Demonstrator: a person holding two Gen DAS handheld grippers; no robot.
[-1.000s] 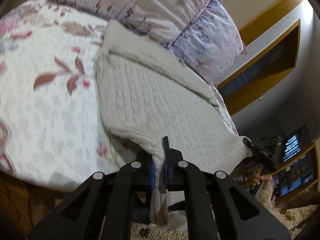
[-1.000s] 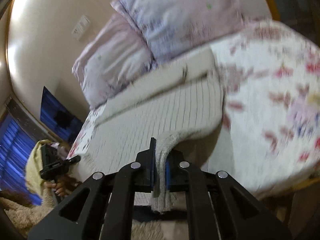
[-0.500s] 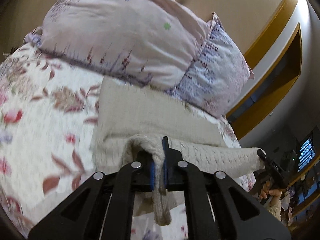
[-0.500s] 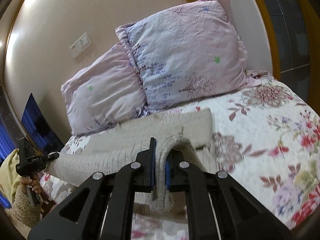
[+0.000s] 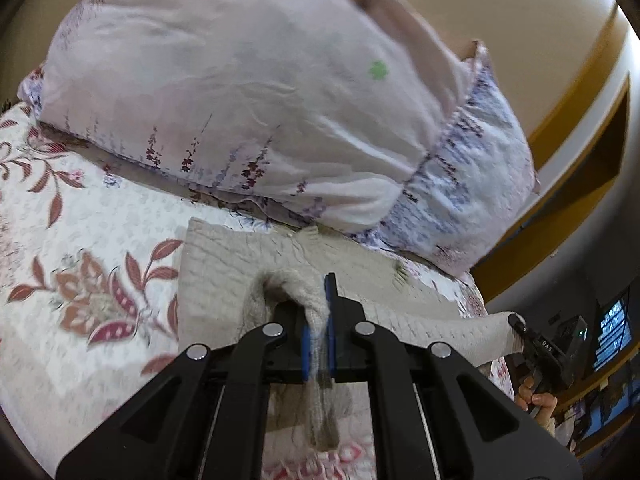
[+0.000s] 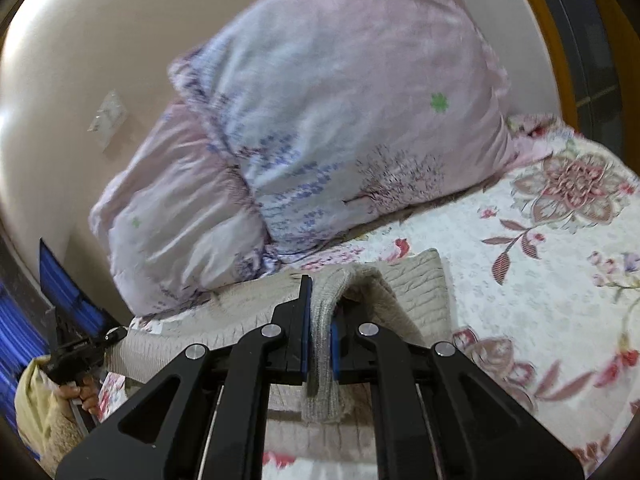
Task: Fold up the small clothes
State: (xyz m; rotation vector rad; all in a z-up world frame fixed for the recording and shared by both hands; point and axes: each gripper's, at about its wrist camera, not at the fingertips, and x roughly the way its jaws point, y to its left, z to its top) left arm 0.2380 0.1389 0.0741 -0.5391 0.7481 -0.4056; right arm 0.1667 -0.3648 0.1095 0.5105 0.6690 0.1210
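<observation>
A cream knitted garment (image 5: 224, 272) lies on the floral bedspread, its far part flat in front of the pillows. My left gripper (image 5: 318, 320) is shut on one near corner of it, cloth bunched between the blue pads. My right gripper (image 6: 320, 320) is shut on the other near corner (image 6: 340, 284). The held edge stretches taut between them above the flat part (image 6: 424, 284). The right gripper also shows in the left wrist view (image 5: 532, 340), and the left gripper in the right wrist view (image 6: 92, 344), each holding its corner.
Two pale pink and lilac flowered pillows (image 5: 248, 100) (image 6: 352, 120) stand just behind the garment against a cream wall. The floral bedspread (image 5: 80, 240) (image 6: 560, 260) spreads to both sides. A yellow wooden frame (image 5: 580, 120) and a lit screen (image 5: 612, 332) are at the right.
Both grippers have carried the garment's near edge up and forward over its far part, toward the pillows. The pillows now loom much closer.
</observation>
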